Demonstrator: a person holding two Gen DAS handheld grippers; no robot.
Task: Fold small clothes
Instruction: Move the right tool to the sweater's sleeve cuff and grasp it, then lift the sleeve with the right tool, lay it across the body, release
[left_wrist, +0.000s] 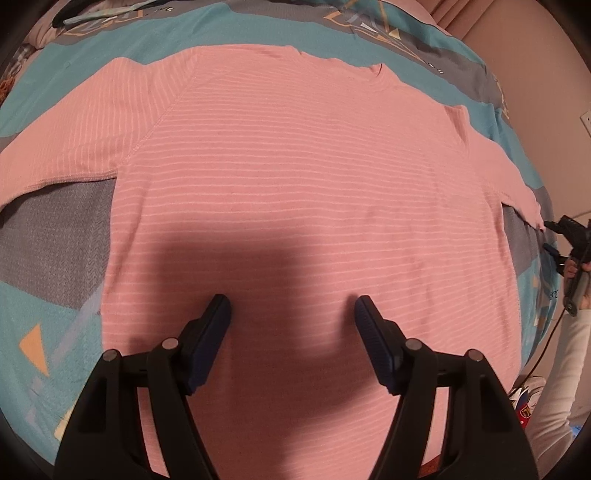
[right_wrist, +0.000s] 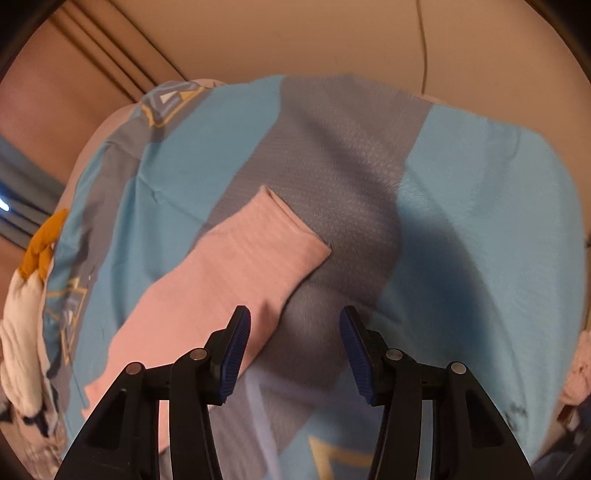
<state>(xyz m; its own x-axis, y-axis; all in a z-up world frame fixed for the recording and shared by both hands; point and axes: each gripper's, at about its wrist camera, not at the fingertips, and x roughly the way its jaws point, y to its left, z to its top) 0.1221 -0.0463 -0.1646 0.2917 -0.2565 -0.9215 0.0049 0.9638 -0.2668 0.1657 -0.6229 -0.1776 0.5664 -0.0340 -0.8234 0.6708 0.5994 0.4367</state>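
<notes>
Left wrist view: a pink striped long-sleeved shirt (left_wrist: 295, 177) lies spread flat on a bedcover (left_wrist: 48, 295) patterned in blue and grey, both sleeves extended sideways. The left gripper (left_wrist: 291, 310) hangs over the shirt's lower body; its jaws stand apart with nothing between the pads. The right gripper (left_wrist: 554, 236) shows at the far right edge, near the cuff of one sleeve.

Right wrist view: the right gripper (right_wrist: 295, 321) hangs above the bedcover (right_wrist: 480, 221), jaws apart and empty. The shirt sleeve (right_wrist: 236, 266) lies diagonally, passing under the left-hand finger (right_wrist: 236, 350).
</notes>
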